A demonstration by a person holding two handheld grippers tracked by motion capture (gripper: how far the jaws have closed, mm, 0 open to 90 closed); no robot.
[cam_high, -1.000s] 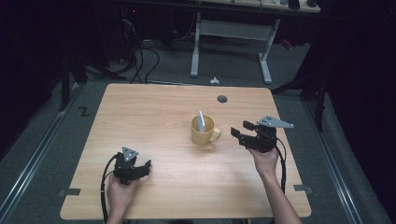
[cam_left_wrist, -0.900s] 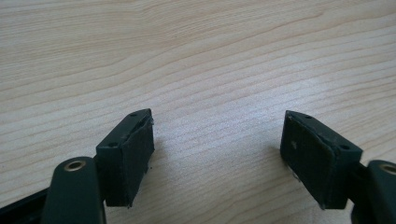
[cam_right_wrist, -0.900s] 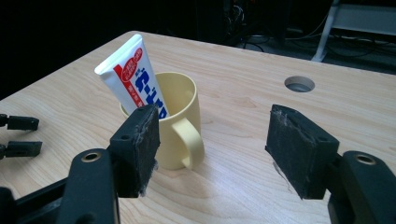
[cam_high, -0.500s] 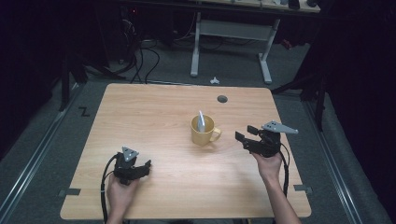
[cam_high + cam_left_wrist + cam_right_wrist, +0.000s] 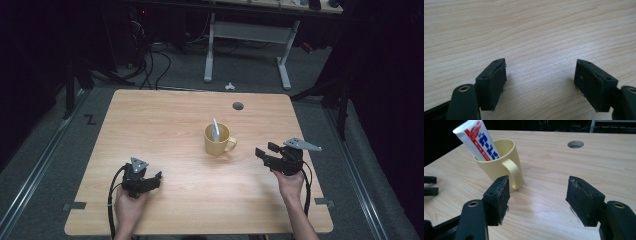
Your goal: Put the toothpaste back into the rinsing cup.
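A: Right, items left to right, please.

B: Item one: my left gripper (image 5: 155, 177), black, two-jaw, cable trailing. It sits low over the near left of the pale wooden table (image 5: 165, 115), jaws apart, nothing between them but bare wood grain.

A: Next?

B: Item two: the pale yellow plastic mug (image 5: 218, 140), upright near the table's middle, handle turned toward my right side. Standing in it, leaning, a white toothpaste tube (image 5: 477, 140) with red and blue print, its end well clear of the rim.

A: And the last?

B: Item three: my right gripper (image 5: 265, 150), black, grey three-cornered plate on top. Jaws apart and empty, pointed at the mug from its handle side, near but not touching. In the right gripper view the handle (image 5: 513, 173) sits just beyond my left pad (image 5: 502, 195).

A: How would you handle the step?

B: I judge it a reach for the mug or tube. I would keep the jaws wide, square them to the target, close slowly, and avoid nudging the handle, since the leaning tube could tip a light mug.
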